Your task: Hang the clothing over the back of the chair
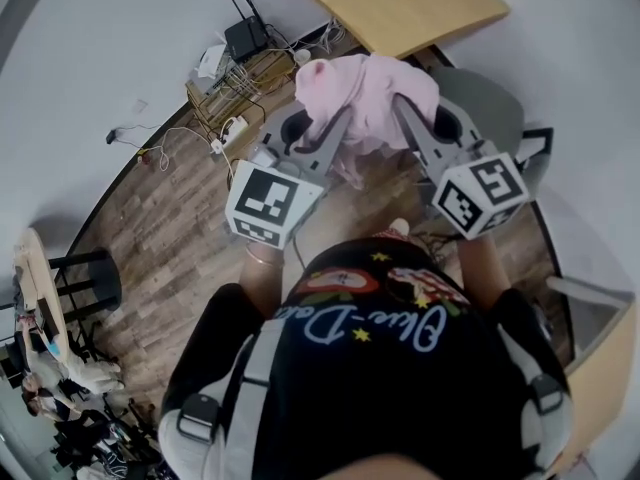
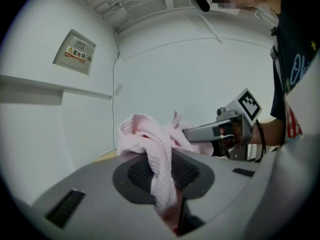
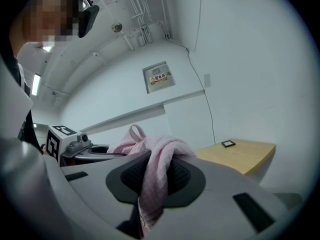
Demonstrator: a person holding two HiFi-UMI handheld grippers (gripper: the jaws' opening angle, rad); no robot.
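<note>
Left gripper (image 1: 338, 126) and right gripper (image 1: 404, 108) each clamp a fold of the pink clothing (image 1: 368, 86), jaws nearly closed, holding it raised between them, just left of the grey chair (image 1: 490, 103), near the far wooden table (image 1: 400, 8)

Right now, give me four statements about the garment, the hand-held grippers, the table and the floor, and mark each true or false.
1. The left hand-held gripper and the right hand-held gripper are both shut on the garment. True.
2. The garment lies on the table. False: it hangs between the two grippers, off the table.
3. A small black object lies on the table. True.
4. The floor is white tile. False: it is wood plank.
</note>
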